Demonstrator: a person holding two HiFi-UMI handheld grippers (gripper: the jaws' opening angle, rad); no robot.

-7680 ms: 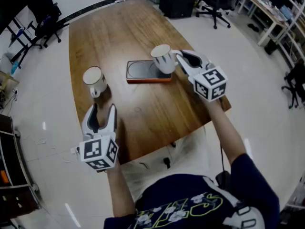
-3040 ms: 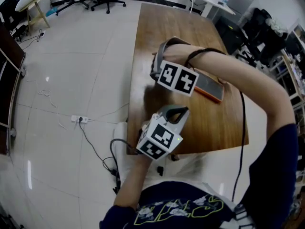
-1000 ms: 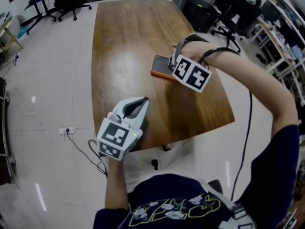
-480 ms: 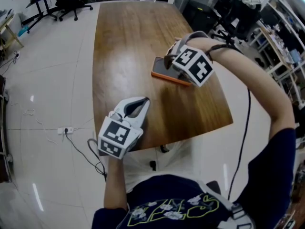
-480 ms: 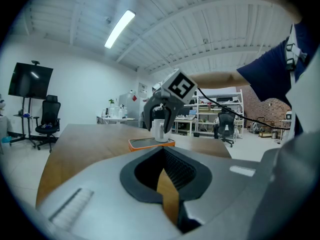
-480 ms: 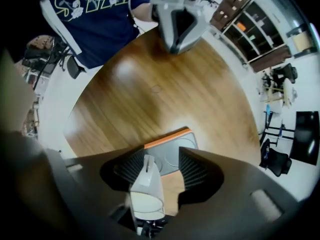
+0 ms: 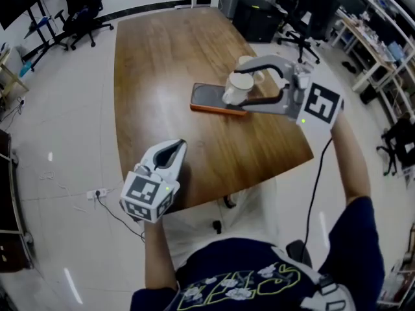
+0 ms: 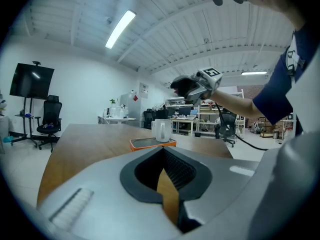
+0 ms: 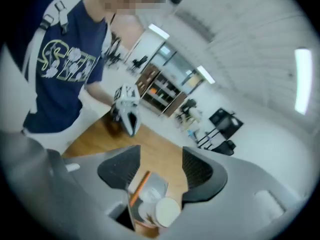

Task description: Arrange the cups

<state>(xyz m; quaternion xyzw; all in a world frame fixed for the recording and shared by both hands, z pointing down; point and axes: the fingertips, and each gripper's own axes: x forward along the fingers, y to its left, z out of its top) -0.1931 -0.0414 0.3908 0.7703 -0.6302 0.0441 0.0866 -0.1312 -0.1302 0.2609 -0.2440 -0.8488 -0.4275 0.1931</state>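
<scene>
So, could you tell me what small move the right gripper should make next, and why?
Probably draw the right gripper up and back toward the person, clear of the tray. Its jaws have just been opening and now stand apart, pressing on nothing. The white cup beneath them stands upright on the orange-rimmed tray, so it looks released. Pulling away keeps the gripper from knocking it.

The table (image 7: 162, 76) is varnished wood, smooth and shiny, with glare across its grain. The two cups (image 7: 237, 89) look like glazed white ceramic. The tray (image 7: 206, 98) has a dark glossy face and an orange, plastic-looking rim. The left gripper (image 8: 163, 151) has a smooth matt grey plastic shell and black ribbed pads (image 8: 180, 169). The floor (image 7: 58, 128) is polished and reflective.
</scene>
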